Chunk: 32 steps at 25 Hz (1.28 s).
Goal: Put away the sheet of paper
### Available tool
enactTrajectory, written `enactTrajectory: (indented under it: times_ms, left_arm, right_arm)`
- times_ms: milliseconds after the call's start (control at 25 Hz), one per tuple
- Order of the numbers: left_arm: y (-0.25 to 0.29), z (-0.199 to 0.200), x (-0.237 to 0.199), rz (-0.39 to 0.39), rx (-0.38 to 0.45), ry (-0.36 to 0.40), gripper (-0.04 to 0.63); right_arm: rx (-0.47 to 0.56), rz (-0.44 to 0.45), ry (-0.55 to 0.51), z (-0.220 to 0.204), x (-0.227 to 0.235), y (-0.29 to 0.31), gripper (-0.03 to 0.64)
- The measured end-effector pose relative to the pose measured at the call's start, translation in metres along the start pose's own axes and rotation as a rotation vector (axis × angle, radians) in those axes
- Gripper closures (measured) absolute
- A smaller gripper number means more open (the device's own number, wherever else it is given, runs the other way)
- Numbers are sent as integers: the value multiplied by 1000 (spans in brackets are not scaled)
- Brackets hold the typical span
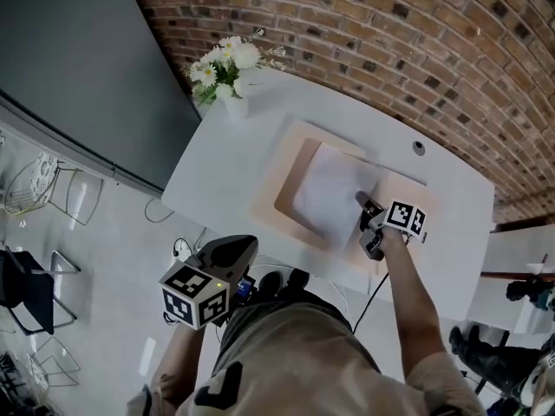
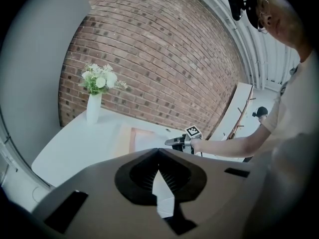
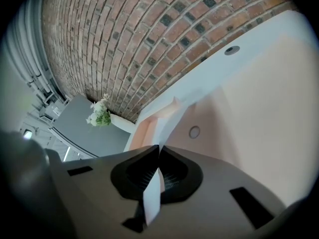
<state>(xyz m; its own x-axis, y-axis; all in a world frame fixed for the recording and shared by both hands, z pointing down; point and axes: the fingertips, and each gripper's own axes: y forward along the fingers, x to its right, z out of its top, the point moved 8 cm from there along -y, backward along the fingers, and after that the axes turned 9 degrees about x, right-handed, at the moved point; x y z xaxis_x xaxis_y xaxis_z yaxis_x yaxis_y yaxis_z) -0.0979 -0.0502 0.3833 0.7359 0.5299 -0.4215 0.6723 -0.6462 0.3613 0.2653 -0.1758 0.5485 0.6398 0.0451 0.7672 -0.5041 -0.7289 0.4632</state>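
Observation:
A white sheet of paper lies on an open peach folder in the middle of the white table. My right gripper is shut on the sheet's right edge. In the right gripper view the sheet runs out from between the closed jaws, lifted edge-on above the folder. My left gripper hangs below the table's near edge, close to the person's body. It is shut with nothing in it. From the left gripper view the right gripper shows over the folder.
A white vase of flowers stands at the table's far left corner. A round cable hole sits in the tabletop by the brick wall. The folder has a small snap button. Chairs stand on the floor at the left.

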Motion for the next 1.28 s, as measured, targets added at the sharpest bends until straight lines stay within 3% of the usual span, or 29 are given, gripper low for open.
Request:
enactTrajectory:
  times_ms: [440,880,1120,1280]
  left_arm:
    - [8,6,14,77,11,-5,580]
    - [17,19,-26,-23,-6,13,580]
    - [22,21,-43,-77,-20,-5,580]
    - [26,24,-49,-87,-17,-8,580]
  right_arm:
    - [-35,60,46,0,7,18,592]
    - [-18,10,65,-1,2,24,592]
    - [-49,35,100,0,-4,28,592]
    - [-67,-10,56,5,-5,32,592]
